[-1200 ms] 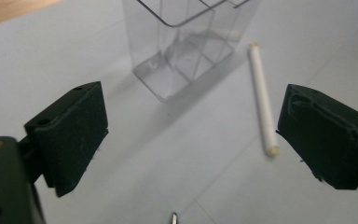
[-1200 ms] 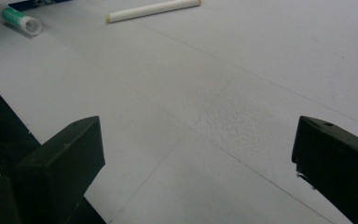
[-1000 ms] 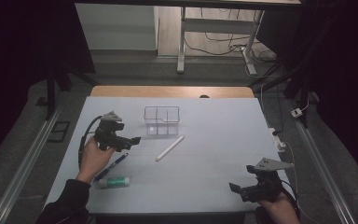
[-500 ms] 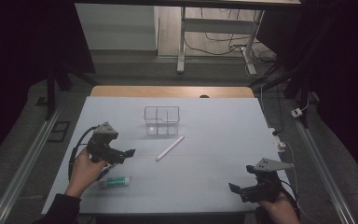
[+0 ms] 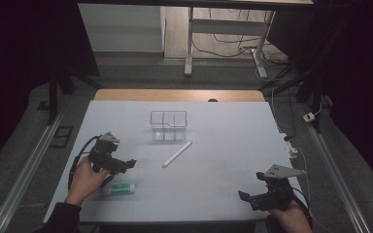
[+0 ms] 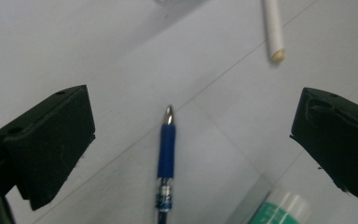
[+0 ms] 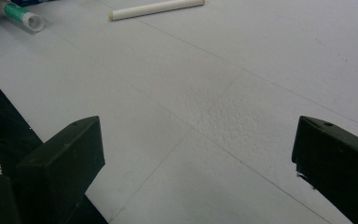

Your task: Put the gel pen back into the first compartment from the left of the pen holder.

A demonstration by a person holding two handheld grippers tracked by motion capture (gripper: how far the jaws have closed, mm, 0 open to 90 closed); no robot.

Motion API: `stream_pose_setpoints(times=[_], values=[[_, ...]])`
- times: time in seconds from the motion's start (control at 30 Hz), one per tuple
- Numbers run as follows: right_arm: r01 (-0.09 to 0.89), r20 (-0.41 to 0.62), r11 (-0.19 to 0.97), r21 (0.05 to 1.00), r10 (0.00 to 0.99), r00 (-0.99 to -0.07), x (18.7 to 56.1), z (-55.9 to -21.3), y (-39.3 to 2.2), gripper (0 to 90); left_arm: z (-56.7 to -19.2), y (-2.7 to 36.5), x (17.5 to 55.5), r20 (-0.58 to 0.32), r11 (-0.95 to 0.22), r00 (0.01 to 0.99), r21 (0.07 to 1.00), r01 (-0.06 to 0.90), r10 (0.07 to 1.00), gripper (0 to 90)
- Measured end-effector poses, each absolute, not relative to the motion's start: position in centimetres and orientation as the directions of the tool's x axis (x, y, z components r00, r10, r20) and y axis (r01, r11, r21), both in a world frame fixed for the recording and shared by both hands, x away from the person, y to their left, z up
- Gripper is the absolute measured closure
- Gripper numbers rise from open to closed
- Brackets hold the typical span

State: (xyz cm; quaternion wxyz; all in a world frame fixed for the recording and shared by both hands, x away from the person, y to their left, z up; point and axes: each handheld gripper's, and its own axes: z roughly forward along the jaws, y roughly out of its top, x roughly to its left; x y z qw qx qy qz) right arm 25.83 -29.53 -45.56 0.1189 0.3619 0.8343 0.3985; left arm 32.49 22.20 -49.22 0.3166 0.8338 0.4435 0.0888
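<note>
While the blue pen waits between open jaws, close in squarely

With its jaws spread wide, the left hand-held gripper point(image 6: 191, 154) hovers over the blue pen point(image 6: 166, 158), which lies flat on the white surface point(image 5: 223, 160) just beside a green-labelled tube point(image 5: 119, 189). Come down centred on the barrel, jaws across its length, so it cannot roll toward the tube. A white stick point(image 5: 177, 154) and a clear divided box point(image 5: 168, 125) lie beyond. The right hand-held gripper point(image 5: 252, 199) rests open, well apart.
</note>
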Motion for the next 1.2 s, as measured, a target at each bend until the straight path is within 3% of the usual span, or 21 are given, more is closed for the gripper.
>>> stream_pose_setpoints(times=[0.23,0.53,0.7,0.87,0.9,0.93,1.0,1.1,1.13,1.17,1.2], values=[[0.507,0.089,0.423,0.751,0.696,-0.712,25.8,-45.6,-29.5,1.9,-51.1,22.3,33.4,-0.155,-0.449,0.607,0.538,0.713,0.779,0.0],[0.508,0.090,0.423,0.751,0.696,-0.712,25.9,-45.6,-29.5,1.9,-52.8,21.3,33.8,-0.055,-0.552,0.630,0.427,0.716,0.775,0.0],[0.507,0.090,0.423,0.751,0.696,-0.713,25.9,-45.6,-29.5,1.9,-52.9,21.0,33.9,-0.046,-0.563,0.629,0.399,0.724,0.776,5.1],[0.507,0.090,0.424,0.751,0.695,-0.714,25.9,-45.6,-29.5,1.9,-52.5,21.4,33.8,-0.045,-0.554,0.620,0.401,0.729,0.783,20.4],[0.509,0.091,0.423,0.750,0.696,-0.713,25.8,-45.6,-29.5,1.9,-52.4,21.5,33.8,-0.046,-0.554,0.620,0.401,0.730,0.784,27.3],[0.509,0.091,0.423,0.750,0.696,-0.713,25.8,-45.6,-29.5,1.9,-52.3,21.6,33.8,-0.047,-0.552,0.618,0.402,0.731,0.785,27.3],[0.507,0.089,0.424,0.750,0.696,-0.713,25.9,-45.6,-29.5,1.9,-52.2,21.7,33.7,-0.045,-0.555,0.621,0.403,0.728,0.782,37.3],[0.508,0.089,0.424,0.750,0.696,-0.713,25.9,-45.6,-29.5,1.9,-52.0,21.7,33.6,-0.045,-0.563,0.631,0.404,0.721,0.775,43.4],[0.508,0.089,0.424,0.750,0.696,-0.712,25.9,-45.6,-29.5,1.9,-52.0,21.6,33.6,-0.046,-0.561,0.628,0.401,0.724,0.777,52.9],[0.508,0.089,0.424,0.750,0.696,-0.712,25.9,-45.6,-29.5,1.9,-51.9,21.6,33.6,-0.050,-0.558,0.625,0.399,0.728,0.779,52.9],[0.509,0.091,0.422,0.750,0.697,-0.711,25.8,-45.6,-29.5,1.9,-51.9,21.6,33.6,-0.058,-0.554,0.622,0.396,0.732,0.781,61.2]])
